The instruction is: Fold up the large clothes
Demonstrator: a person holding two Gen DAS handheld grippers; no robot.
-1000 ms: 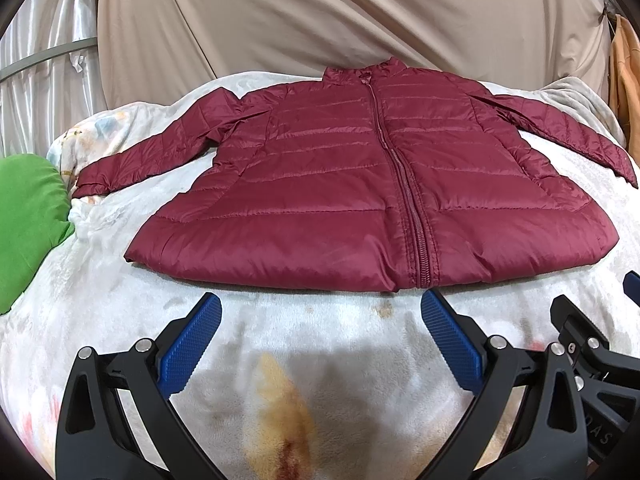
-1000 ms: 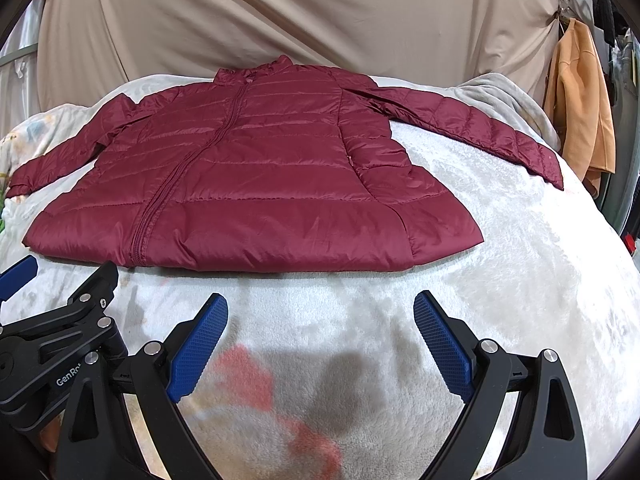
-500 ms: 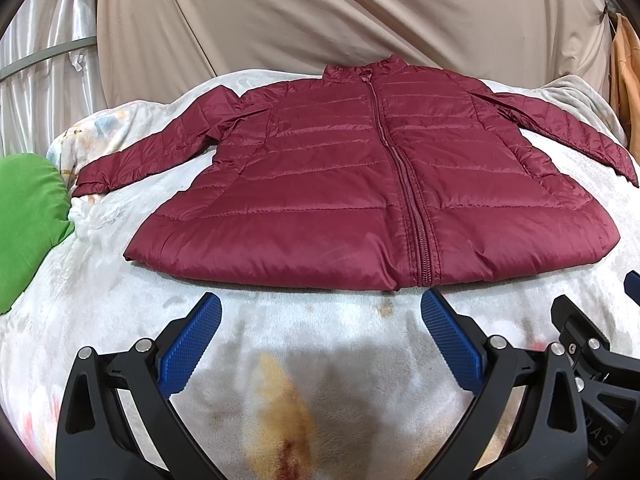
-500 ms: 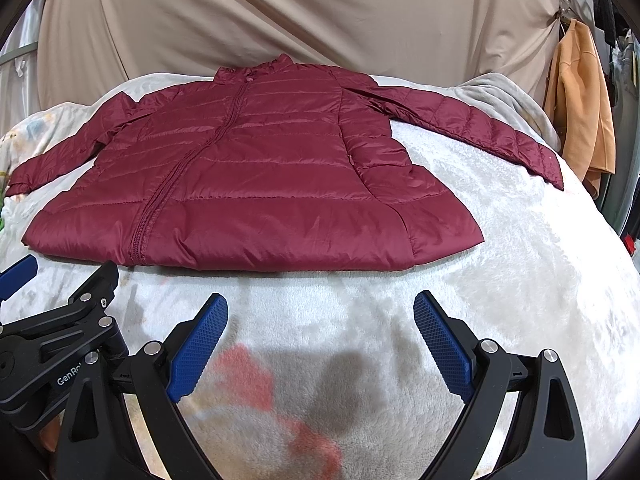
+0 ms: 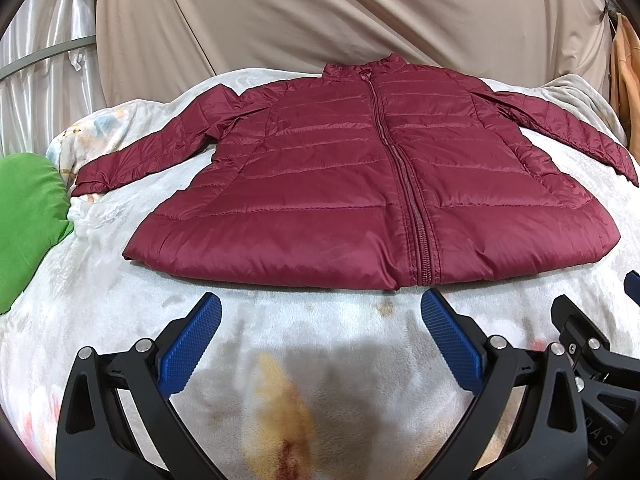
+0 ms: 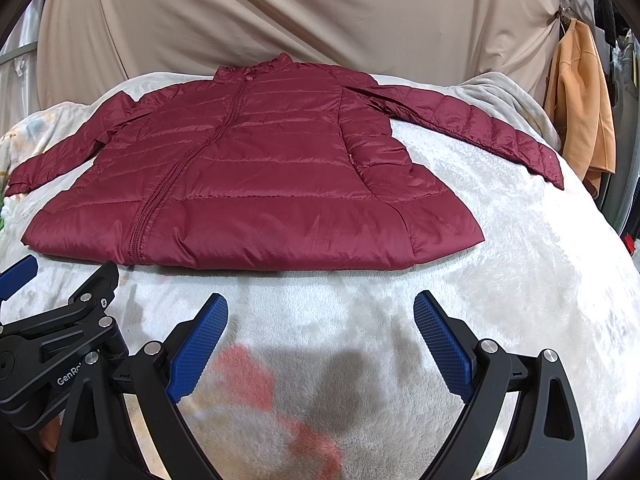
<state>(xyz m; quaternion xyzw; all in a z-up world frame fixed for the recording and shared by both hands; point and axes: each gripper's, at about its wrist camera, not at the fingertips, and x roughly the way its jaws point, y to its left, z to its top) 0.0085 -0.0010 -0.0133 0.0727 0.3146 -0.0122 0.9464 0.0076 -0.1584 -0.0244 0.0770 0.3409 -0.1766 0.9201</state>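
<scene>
A dark red quilted jacket lies flat, zipped, front up, on a white fleece blanket, both sleeves spread outward. It also shows in the right wrist view. My left gripper is open and empty, hovering just short of the jacket's hem near the zipper. My right gripper is open and empty, short of the hem at its right half. Each gripper shows at the edge of the other's view: the right gripper and the left gripper.
A green cloth lies at the blanket's left edge. An orange garment hangs at the right. A beige sheet hangs behind the bed. The blanket carries yellow and red printed patches near the grippers.
</scene>
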